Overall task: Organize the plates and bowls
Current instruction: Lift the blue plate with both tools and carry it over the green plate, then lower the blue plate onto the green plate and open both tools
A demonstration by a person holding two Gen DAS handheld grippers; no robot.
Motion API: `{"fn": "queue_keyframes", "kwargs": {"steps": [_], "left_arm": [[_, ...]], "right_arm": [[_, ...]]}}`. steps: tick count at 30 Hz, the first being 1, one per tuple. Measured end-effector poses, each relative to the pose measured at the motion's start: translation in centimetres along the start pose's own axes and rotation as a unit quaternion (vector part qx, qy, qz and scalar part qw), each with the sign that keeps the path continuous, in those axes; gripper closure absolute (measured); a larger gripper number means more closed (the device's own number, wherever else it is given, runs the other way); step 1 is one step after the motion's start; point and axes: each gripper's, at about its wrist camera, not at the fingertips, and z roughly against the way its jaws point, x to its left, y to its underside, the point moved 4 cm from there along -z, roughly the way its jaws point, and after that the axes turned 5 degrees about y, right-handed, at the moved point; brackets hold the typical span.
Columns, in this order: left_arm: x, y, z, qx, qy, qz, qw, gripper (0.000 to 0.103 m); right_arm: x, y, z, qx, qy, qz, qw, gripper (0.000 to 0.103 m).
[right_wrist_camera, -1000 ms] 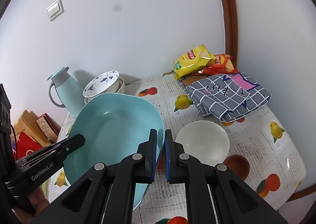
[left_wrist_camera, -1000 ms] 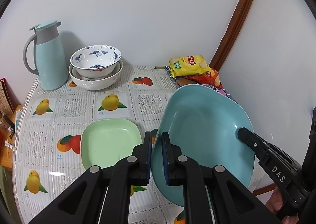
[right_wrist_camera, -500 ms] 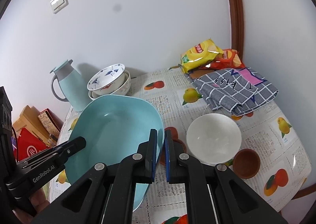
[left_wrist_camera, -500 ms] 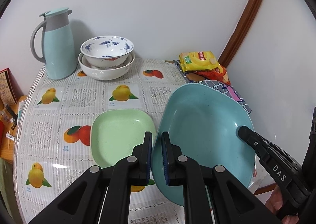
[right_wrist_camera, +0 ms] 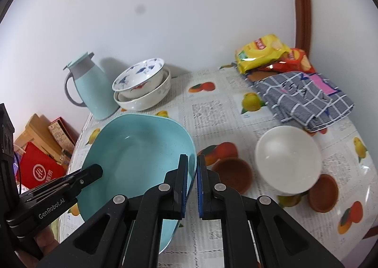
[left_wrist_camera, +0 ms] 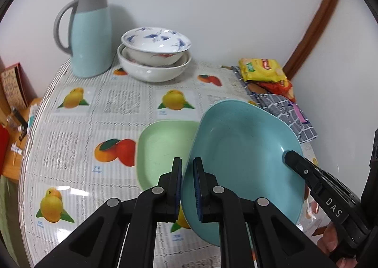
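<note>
A large blue plate [left_wrist_camera: 243, 161] is held above the table by both grippers. My left gripper [left_wrist_camera: 187, 173] is shut on its left rim. My right gripper [right_wrist_camera: 193, 168] is shut on its right rim; the plate also shows in the right wrist view [right_wrist_camera: 137, 157]. A light green square plate [left_wrist_camera: 163, 147] lies on the table, partly under the blue plate. Two stacked bowls [left_wrist_camera: 154, 53] stand at the back, a blue-patterned one in a white one. A white bowl [right_wrist_camera: 288, 159] and two small brown dishes [right_wrist_camera: 232, 173] [right_wrist_camera: 323, 192] sit on the right.
A light blue jug [left_wrist_camera: 91, 36] stands at the back left by the wall. Snack bags [right_wrist_camera: 262, 51] and a checked cloth [right_wrist_camera: 304, 97] lie at the back right. The fruit-print tablecloth [left_wrist_camera: 70, 140] covers the table. Boxes [right_wrist_camera: 40, 149] sit beyond the left edge.
Both grippers have carried the blue plate forward and leftward, lower toward the table. It now overlaps the green plate's right side. The jug and stacked bowls look closer.
</note>
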Motion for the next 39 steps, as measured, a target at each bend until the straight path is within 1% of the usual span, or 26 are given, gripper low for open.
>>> {"fn": "queue_keyframes", "kwargs": {"steps": [6, 12, 16, 20, 24, 25, 31, 39], "left_arm": [[2.6, 0.6, -1.6, 0.017, -0.013, 0.021, 0.9996, 0.093], [4.7, 1.4, -3.8, 0.042, -0.022, 0.041, 0.9981, 0.093], [5.6, 1.7, -5.1, 0.053, -0.029, 0.049, 0.997, 0.093], [6.3, 1.7, -6.1, 0.062, -0.033, 0.054, 0.9961, 0.093], [6.7, 1.5, -7.1, 0.067, -0.036, 0.056, 0.9955, 0.093], [6.7, 1.4, -7.3, 0.063, -0.039, 0.055, 0.9958, 0.093], [6.5, 0.7, -7.8, 0.057, -0.045, 0.044, 0.9964, 0.093], [6.6, 0.3, -8.1, 0.058, -0.047, 0.032, 0.9967, 0.093]], "right_arm": [[1.6, 0.8, -2.8, 0.027, -0.008, 0.012, 1.0, 0.096], [2.3, 2.0, -5.6, 0.058, -0.015, 0.02, 0.998, 0.096], [2.7, 2.5, -7.5, 0.077, -0.015, 0.023, 0.997, 0.096], [3.0, 2.5, -9.0, 0.088, -0.016, 0.029, 0.996, 0.096], [3.3, 2.0, -10.3, 0.092, -0.013, 0.041, 0.995, 0.096], [3.4, 1.8, -10.6, 0.093, -0.013, 0.043, 0.995, 0.096], [4.0, 0.7, -12.1, 0.083, -0.005, 0.082, 0.993, 0.096], [4.4, -0.1, -14.2, 0.088, -0.007, 0.109, 0.99, 0.096]]}}
